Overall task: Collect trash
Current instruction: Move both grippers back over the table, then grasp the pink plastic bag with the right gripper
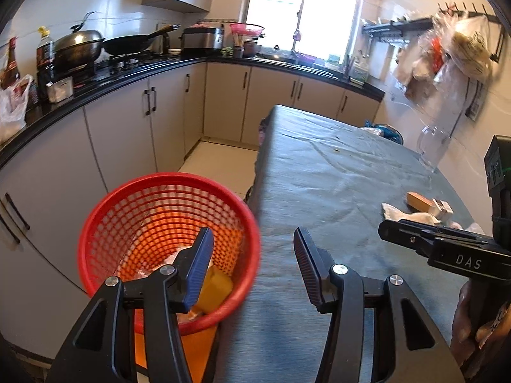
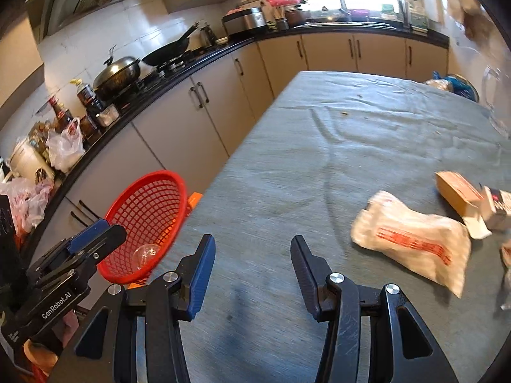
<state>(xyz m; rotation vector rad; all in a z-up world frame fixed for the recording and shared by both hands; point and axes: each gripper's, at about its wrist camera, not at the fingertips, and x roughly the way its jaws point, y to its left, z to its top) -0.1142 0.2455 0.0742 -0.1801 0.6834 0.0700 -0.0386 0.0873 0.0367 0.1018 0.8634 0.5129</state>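
A red mesh trash basket stands beside the table's left edge; it also shows in the right wrist view. Inside lie a yellow piece and pale scraps. My left gripper is open and empty, over the basket rim and table edge. My right gripper is open and empty above the grey tablecloth. A crumpled white bag with red print lies to its right. A brown carton and a small white box lie beyond it.
A glass jug stands at the table's right side, with a blue bag at the far end. Kitchen cabinets and a black counter with woks and bottles run along the left.
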